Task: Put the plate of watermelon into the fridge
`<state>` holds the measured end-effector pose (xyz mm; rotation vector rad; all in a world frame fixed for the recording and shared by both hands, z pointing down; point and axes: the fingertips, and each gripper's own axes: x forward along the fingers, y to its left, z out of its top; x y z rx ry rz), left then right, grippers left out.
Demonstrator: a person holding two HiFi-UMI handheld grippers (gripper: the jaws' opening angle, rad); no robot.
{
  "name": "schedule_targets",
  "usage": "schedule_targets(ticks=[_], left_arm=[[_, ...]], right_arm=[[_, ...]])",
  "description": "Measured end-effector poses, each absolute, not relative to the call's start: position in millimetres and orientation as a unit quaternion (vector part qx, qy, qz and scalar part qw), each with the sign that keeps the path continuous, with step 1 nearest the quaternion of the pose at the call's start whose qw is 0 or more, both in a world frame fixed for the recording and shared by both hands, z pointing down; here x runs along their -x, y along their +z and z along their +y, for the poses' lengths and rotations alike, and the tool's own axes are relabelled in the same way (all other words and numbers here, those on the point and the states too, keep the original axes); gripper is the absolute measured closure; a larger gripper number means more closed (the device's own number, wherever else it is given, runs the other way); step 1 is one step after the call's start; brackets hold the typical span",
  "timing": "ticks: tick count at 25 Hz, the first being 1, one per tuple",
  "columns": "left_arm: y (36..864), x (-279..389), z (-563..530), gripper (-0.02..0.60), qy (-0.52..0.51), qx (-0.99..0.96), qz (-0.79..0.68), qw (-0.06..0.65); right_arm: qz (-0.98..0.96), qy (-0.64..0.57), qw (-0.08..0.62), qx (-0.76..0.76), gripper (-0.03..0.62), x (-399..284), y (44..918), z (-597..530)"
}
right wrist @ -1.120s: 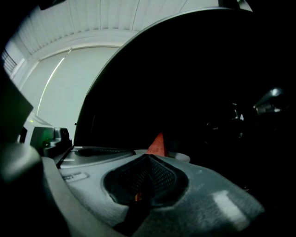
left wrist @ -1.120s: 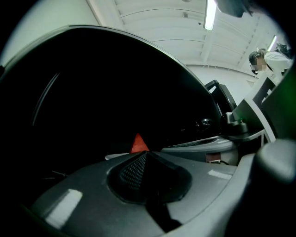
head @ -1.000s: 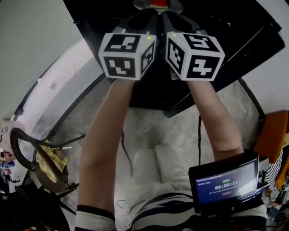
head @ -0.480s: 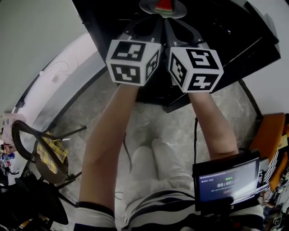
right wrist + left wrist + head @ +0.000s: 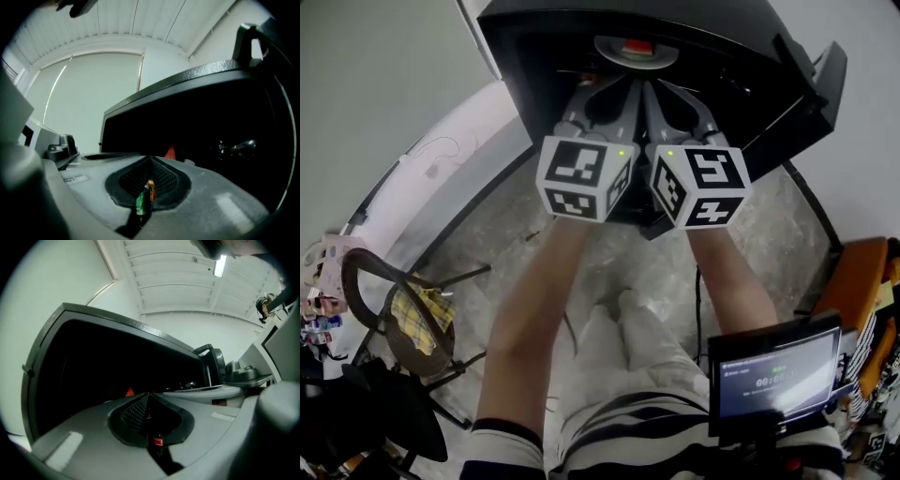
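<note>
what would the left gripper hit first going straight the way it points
Likely the round grey plate with the red watermelon slice, inside the black fridge; whether the left gripper touches it is unclear.

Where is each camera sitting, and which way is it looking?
Head view: on the person's head, facing steeply down at the open black fridge; forearms, legs, left claw and right claw show.
Left gripper view: rides the left claw, looks along its shut jaws into the fridge.
Right gripper view: rides the right claw, looks likewise.
Shared by all three: the white round plate of red watermelon.
</note>
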<state>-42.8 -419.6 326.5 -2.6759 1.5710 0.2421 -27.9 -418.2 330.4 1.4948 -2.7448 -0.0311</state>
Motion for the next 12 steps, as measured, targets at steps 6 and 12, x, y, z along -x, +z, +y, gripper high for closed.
schedule_targets(ticks=[6,12], left_arm=[[296.8,41.7,-393.3,0.588,0.083,0.862,0.5,-0.006],[268.3,37.2,-368.4,0.588,0.074,0.865,0.496,0.003]], right_arm=[[-0.878,0.012,0.005,-0.478,0.594,23.0,303.6,-393.7],[-0.881,0.031,0.001,-0.472,0.594,17.5,275.2,-373.2]])
